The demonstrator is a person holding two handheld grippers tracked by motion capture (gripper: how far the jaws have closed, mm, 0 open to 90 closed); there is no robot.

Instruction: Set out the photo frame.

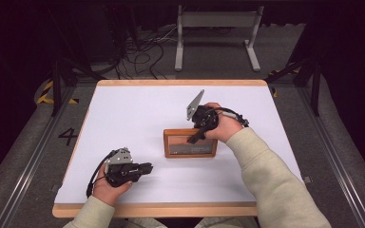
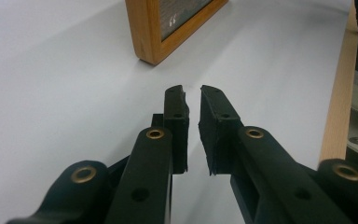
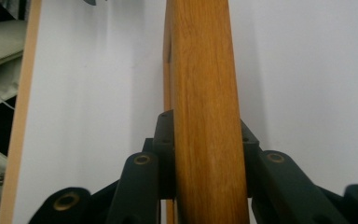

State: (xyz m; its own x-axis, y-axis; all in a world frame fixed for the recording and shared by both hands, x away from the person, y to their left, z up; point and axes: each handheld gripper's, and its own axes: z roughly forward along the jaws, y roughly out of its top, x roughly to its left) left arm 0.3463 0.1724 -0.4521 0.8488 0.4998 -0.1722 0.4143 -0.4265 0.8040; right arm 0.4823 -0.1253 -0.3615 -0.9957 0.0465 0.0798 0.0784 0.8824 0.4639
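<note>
A wooden picture frame [image 1: 172,134] with a dark picture panel is near the middle of the white table [image 1: 138,109]. My right gripper [image 1: 196,138] comes down onto its upper right part. In the right gripper view the frame's wooden edge [image 3: 205,79] runs up between the two jaws, which press on both of its sides, so my right gripper [image 3: 205,125] is shut on it. My left gripper [image 1: 147,167] rests low on the table at the front left, pointing right. Its jaws stand a narrow gap apart with nothing between them [image 2: 192,100]. One corner of the frame [image 2: 150,35] lies ahead of it.
The table has a light wooden rim [image 1: 171,209]. Behind it, a white metal stand [image 1: 216,33] and loose cables [image 1: 142,52] are on the grey floor. Beige sleeves [image 1: 271,175] come in from the bottom.
</note>
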